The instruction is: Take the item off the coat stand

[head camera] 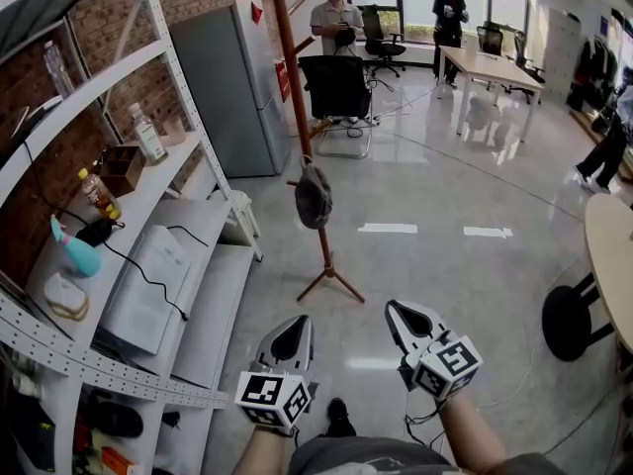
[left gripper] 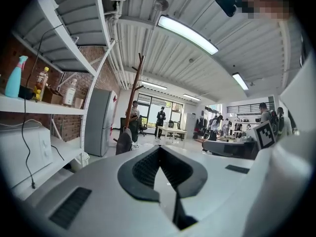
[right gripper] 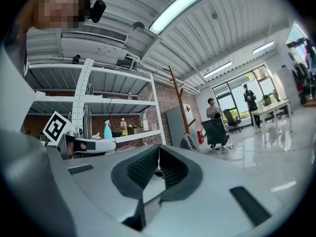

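Observation:
A wooden coat stand rises from the floor ahead of me, its tripod foot by the shelving. A dark grey cap hangs from a low peg on it. The same cap shows small beside the stand's pole in the left gripper view, and the cap sits low on the stand in the right gripper view. My left gripper and right gripper are held low in front of me, well short of the stand. Both are shut with nothing between their jaws.
White metal shelving with bottles and a spray bottle runs along the left. A grey fridge stands behind the stand. A black chair, people and desks fill the far room. A round table edges in at right.

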Tool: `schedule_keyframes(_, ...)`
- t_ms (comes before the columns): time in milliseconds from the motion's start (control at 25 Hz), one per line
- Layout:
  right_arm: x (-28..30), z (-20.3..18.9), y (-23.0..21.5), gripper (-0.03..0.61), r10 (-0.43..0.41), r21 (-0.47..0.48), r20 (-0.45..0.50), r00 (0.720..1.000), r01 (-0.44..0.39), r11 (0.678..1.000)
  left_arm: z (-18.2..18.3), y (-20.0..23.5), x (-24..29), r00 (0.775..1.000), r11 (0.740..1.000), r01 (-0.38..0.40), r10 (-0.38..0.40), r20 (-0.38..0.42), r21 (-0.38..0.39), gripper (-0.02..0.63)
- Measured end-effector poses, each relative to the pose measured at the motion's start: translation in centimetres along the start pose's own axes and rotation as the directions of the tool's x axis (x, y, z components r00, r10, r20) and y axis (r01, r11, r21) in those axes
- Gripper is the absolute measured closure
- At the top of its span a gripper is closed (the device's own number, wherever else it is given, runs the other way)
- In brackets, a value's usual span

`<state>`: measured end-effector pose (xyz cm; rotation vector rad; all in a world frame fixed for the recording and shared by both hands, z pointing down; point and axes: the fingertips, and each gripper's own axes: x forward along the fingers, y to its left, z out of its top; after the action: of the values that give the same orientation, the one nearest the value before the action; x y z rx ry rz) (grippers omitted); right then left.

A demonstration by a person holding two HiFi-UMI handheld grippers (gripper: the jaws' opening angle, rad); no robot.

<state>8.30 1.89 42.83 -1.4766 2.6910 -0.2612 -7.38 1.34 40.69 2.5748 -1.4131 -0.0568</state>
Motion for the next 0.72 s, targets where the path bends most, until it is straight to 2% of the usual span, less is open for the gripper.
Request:
schedule_keyframes(160,4.4,1.2,0.2,0.57,0.002,0.04,0.016,1.0,-0.003,0.999,0.4,2.7,2.0,1.0,1.0,0.02,-0.019,-0.013,0.003,0.606)
schedule_keyframes(360,9.0,0.7,-0.3,0.569,-0.013,0.026,0.015,1.0,0.013,1.0,0.7,6.0,4.4,0.999,0.999,0.04,-0.04,-0.022,-0.017,0.606)
schedule_keyframes(720,12.5,-0.4,-1.9,0.569,-0.071,0.008,-0.036,0.997,0.072,0.997,0.1,9.1,7.7,0.995,0.994,0.089,-0.092,-0.047,-0.059,0.606)
